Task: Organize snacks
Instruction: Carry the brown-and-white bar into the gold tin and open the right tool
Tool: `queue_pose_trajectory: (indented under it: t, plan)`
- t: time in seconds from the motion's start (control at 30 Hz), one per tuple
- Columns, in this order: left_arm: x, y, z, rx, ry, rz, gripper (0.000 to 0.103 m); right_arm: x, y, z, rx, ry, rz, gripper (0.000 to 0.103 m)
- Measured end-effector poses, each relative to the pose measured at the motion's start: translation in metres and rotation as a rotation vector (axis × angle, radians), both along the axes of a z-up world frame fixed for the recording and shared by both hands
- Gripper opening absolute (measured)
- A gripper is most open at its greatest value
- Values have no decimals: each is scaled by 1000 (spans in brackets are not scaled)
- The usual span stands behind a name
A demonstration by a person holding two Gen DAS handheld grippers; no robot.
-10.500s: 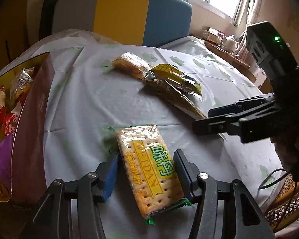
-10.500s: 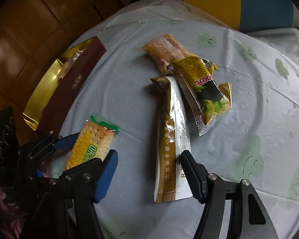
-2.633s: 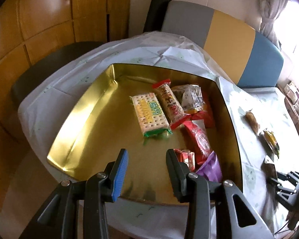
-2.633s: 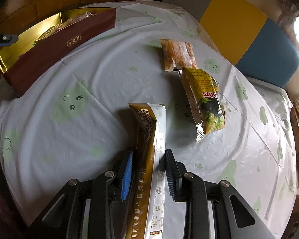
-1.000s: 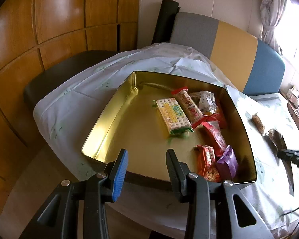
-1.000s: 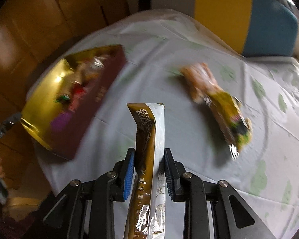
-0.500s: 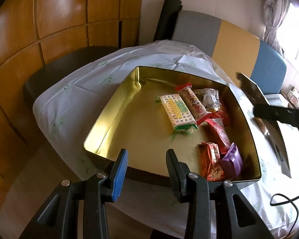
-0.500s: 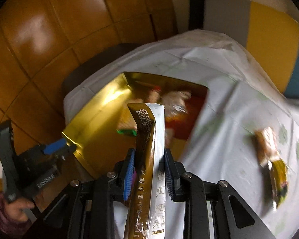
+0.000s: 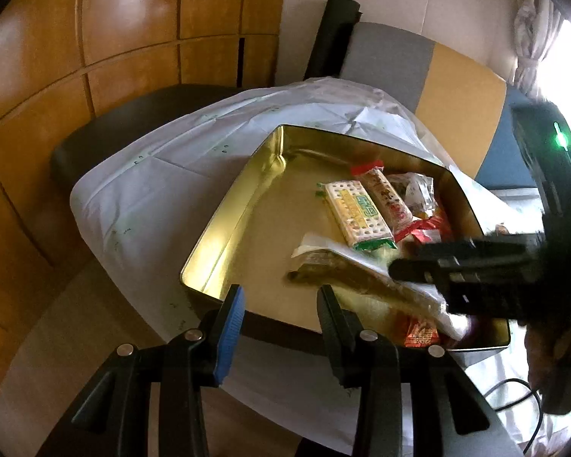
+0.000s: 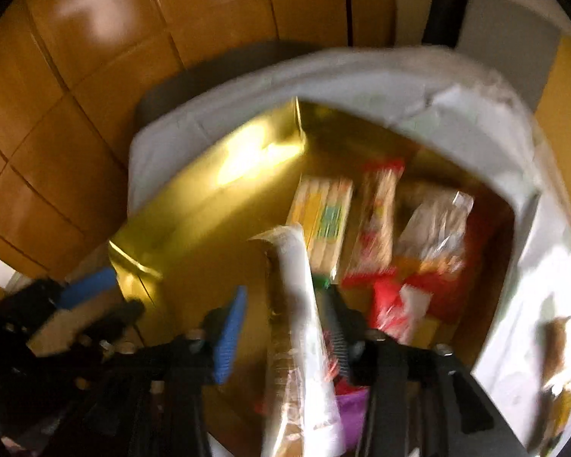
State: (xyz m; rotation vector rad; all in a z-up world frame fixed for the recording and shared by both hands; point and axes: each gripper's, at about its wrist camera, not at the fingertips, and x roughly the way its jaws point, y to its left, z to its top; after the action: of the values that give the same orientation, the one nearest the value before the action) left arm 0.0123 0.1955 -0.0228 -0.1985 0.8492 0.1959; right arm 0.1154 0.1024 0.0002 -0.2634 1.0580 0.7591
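The right gripper, jaws opening around the long packet, now hangs over the gold tin. The left gripper stays empty and parted at lower centre. Bare tin floor lies left of the crackers.

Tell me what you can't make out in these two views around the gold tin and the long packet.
- Long packet: near end hidden behind the right tongs in the left wrist view; print smeared by blur in the right wrist view.
- Snacks in the gold tin: right wrist view too blurred to read.
- Purple packet: mostly covered by the long packet.
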Motion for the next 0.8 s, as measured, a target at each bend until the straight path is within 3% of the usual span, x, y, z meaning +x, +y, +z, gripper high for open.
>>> queue_pose_trajectory:
  t: [0.17,0.27,0.37,0.53,0.63,0.7,0.8]
  plan:
    - [1,-3,0,2,-3,-6,40,-13,-20,-7,37,30,-6,47]
    - [1,-7,0,7,0,-17,40,-19,-21,-14,-16,11,9,28]
    - [0,-9,3,17,-6,-22,40,-25,-21,-23,-58,-13,-6,28]
    - [0,-14,9,26,-20,-28,40,-30,-35,-15,-43,-21,-46,29]
    - [-2,-18,12,29,-22,-36,40,-35,-49,-2,6,-38,-67,41]
    - [-3,-20,13,34,-23,-43,40,-40,-61,10,42,-67,-88,55]
    - [-4,-25,15,38,-26,-57,40,-48,-80,23,71,-110,-111,56]
